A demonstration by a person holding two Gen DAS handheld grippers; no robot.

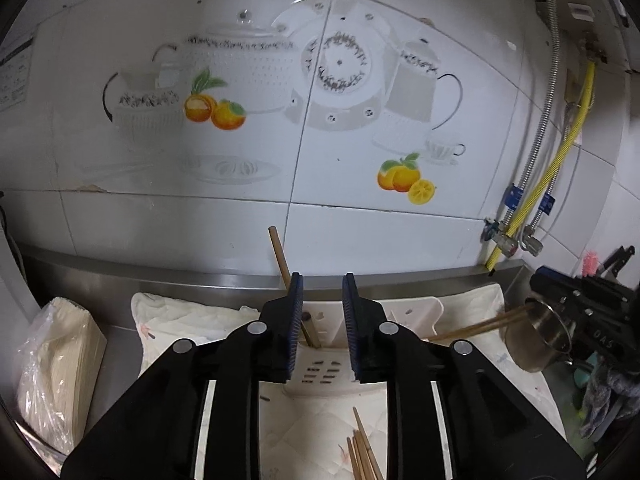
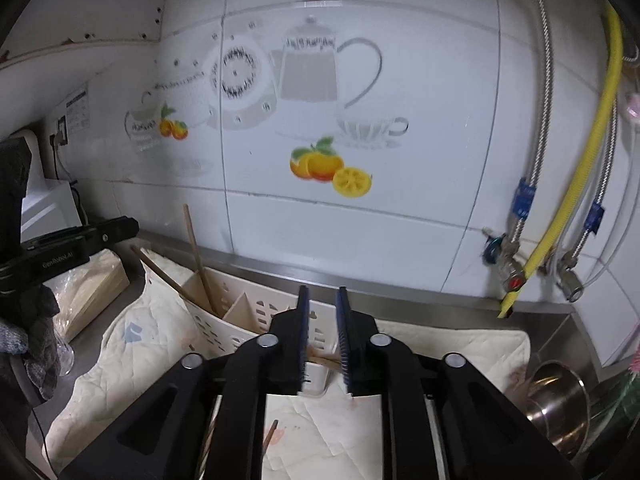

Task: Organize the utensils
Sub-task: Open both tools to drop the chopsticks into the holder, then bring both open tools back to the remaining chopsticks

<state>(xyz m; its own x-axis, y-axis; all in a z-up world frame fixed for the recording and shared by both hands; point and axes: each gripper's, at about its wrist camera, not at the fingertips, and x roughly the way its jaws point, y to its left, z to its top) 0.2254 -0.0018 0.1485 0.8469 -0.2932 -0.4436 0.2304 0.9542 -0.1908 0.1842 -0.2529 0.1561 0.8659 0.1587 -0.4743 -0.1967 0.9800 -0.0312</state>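
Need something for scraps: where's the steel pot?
The steel pot sits low on the right in the right wrist view, on the counter beside the quilted cloth.

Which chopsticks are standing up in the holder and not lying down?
The chopstick leaning against the wall, standing in the white holder's far-left slot. The other chopsticks lie flat on the cloth.

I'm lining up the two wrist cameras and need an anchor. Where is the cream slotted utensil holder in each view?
Left wrist view: the utensil holder sits bottom centre, between and behind the left gripper's fingers, a chopstick standing in it.
Right wrist view: the holder is lower left of centre, running behind the right gripper.
Shared landmark: the orange-and-lemon tile decal.
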